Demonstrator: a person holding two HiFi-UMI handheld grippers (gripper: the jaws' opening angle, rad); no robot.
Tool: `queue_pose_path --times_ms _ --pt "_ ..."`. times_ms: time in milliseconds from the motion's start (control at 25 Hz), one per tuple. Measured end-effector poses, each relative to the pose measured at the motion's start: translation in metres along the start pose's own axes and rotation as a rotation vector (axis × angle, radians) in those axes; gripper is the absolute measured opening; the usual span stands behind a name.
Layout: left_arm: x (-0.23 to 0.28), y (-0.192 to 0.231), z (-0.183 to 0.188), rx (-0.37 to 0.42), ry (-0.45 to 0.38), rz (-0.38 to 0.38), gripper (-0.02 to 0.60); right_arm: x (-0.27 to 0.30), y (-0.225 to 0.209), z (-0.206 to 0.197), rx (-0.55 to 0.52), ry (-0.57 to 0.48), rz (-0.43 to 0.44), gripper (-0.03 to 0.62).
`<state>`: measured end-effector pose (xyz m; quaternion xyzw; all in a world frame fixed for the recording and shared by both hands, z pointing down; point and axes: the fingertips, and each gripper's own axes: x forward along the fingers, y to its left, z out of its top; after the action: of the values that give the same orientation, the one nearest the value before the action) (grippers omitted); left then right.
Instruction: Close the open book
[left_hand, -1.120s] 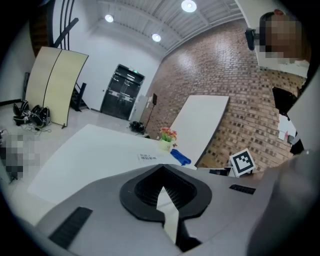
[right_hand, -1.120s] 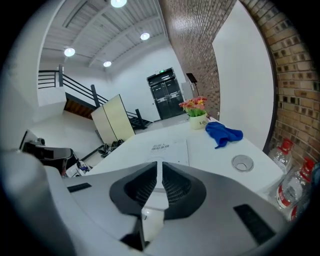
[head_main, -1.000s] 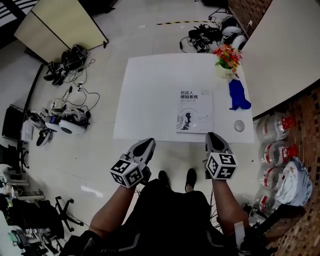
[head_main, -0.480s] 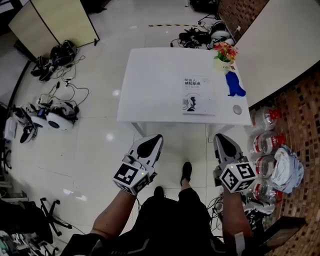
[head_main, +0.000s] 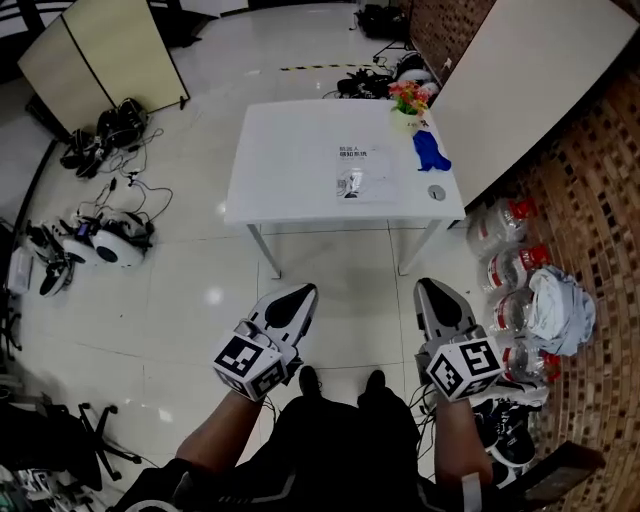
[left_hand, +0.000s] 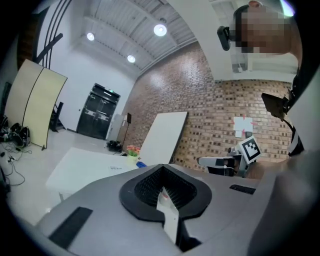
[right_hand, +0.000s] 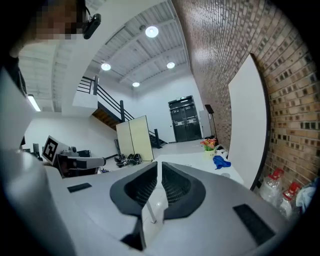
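Although the task speaks of an open book, the book that I see in the head view lies flat on the white surface with its printed cover upward, so I judge that it is already closed. It is small in the picture, and I cannot tell on which side the spine is. It rests a little right of the middle of the surface, with a blue object near it on the right, a pot of flowers at the far right corner and a small round thing near the front right corner. My left gripper and my right gripper are both over the floor, well apart from the surface. The left fingers are clenched together with nothing in them. The right fingers stand almost together, with only a narrow slit between them, and this slit is empty. I expect the book to be a thin paperback: rather light, the cover smooth and probably slippery, the pages soft and easy to bend or crease. If it must be handled, I would take it at the free edge opposite to the spine and press gently, because a flat book gives the fingers little to go under.
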<state>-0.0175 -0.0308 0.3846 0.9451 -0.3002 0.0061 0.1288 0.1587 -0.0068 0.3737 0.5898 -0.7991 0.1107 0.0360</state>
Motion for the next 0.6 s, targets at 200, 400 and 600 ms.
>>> queue_pose_path --times_ms 200,400,600 --pt "-0.011 -0.083 -0.002 0.058 -0.020 0.074 -0.005 -0.078 -0.019 0.003 -0.026 -0.059 0.075 0.025" --pt "-0.041 -0.153 -0.009 0.015 -0.045 0.223 -0.005 -0.153 -0.029 -0.004 -0.024 -0.040 0.154 0.025" --pt "-0.092 -0.214 -0.025 0.079 -0.015 0.314 -0.005 -0.217 -0.013 -0.007 -0.026 -0.065 0.184 0.025"
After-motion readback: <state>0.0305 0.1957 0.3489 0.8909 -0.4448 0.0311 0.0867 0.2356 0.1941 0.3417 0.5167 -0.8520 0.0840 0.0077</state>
